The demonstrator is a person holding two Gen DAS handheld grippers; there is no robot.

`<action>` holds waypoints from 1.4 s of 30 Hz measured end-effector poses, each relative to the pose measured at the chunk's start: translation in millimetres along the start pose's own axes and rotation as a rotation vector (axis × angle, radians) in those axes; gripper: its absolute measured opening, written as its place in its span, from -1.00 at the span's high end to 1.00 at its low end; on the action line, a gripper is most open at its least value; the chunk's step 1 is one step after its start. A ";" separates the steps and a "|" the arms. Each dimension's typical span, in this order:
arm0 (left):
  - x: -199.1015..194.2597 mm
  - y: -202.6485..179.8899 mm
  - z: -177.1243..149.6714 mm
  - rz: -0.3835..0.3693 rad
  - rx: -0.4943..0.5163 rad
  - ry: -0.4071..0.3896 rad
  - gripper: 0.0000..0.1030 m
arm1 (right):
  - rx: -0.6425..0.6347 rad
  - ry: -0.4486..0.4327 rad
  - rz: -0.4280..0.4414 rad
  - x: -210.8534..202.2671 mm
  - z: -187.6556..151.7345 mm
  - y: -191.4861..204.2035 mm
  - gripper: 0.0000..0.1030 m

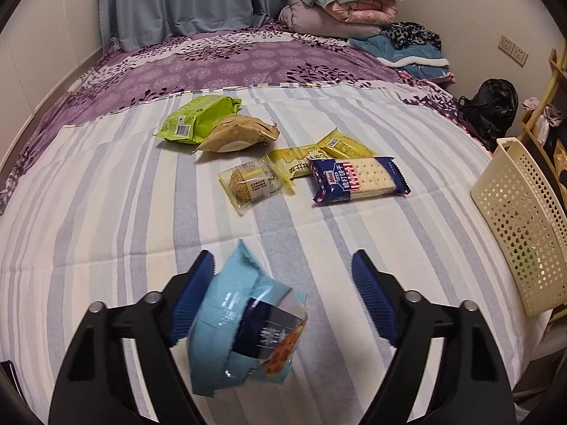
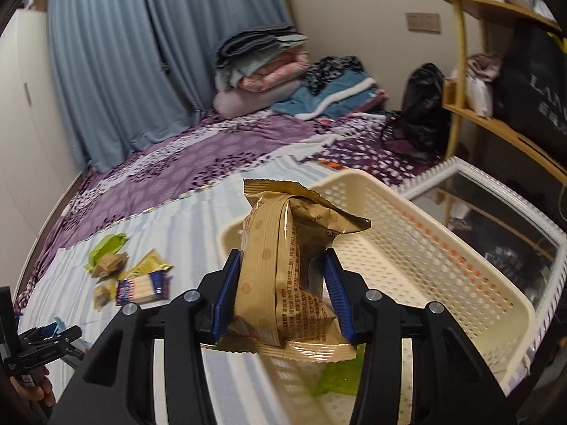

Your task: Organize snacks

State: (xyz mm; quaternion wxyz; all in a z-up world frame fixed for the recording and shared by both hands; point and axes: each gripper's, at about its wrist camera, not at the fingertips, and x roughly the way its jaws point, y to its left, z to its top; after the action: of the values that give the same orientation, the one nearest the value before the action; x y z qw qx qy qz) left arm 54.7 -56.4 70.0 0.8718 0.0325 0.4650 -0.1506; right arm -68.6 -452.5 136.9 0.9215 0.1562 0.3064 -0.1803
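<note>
My left gripper [image 1: 283, 265] is open over the striped sheet. A light blue snack packet [image 1: 244, 329] hangs between its fingers, leaning on the left pad and apart from the right one. Further up the bed lie a green packet [image 1: 198, 118], a brown packet [image 1: 237, 134], a clear-wrapped cake [image 1: 248, 182], two yellow packets [image 1: 297, 164] and a blue cracker pack [image 1: 359, 179]. My right gripper [image 2: 281, 258] is shut on a golden-brown snack packet [image 2: 280, 248], held upright above the cream perforated basket [image 2: 425, 258]. A green packet [image 2: 336, 375] lies inside the basket.
The basket [image 1: 521, 219] stands at the bed's right edge. Beside it lies a white-framed mirror [image 2: 496, 212], with a wooden shelf [image 2: 496, 120] behind. Folded blankets [image 1: 336, 3] and a black bag [image 1: 492, 106] sit at the far end, by the blue curtain.
</note>
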 end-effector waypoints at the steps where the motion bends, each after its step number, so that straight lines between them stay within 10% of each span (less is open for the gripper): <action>1: 0.9 -0.2 -0.7 0.005 0.002 0.004 -0.63 | 0.012 0.007 -0.009 1.6 -1.0 -6.9 0.07; 7: 4.2 4.9 -5.6 0.044 -0.004 0.029 -0.78 | 0.085 0.023 -0.017 5.9 -7.4 -32.9 -0.53; 22: -10.0 58.6 -44.0 0.131 -0.077 0.099 -0.78 | 0.061 -0.018 0.034 -4.4 -9.5 -13.8 -0.53; 42: 18.0 61.5 -45.9 0.032 -0.348 0.177 -0.79 | 0.053 0.005 0.091 -0.1 -17.4 1.9 -0.53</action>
State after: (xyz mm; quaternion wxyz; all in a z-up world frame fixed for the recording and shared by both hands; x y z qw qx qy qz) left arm 45.3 7.0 24.2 0.8223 -0.0983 0.5582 -0.0507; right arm -76.7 -443.9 124.1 0.9235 0.1949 0.2963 -0.1459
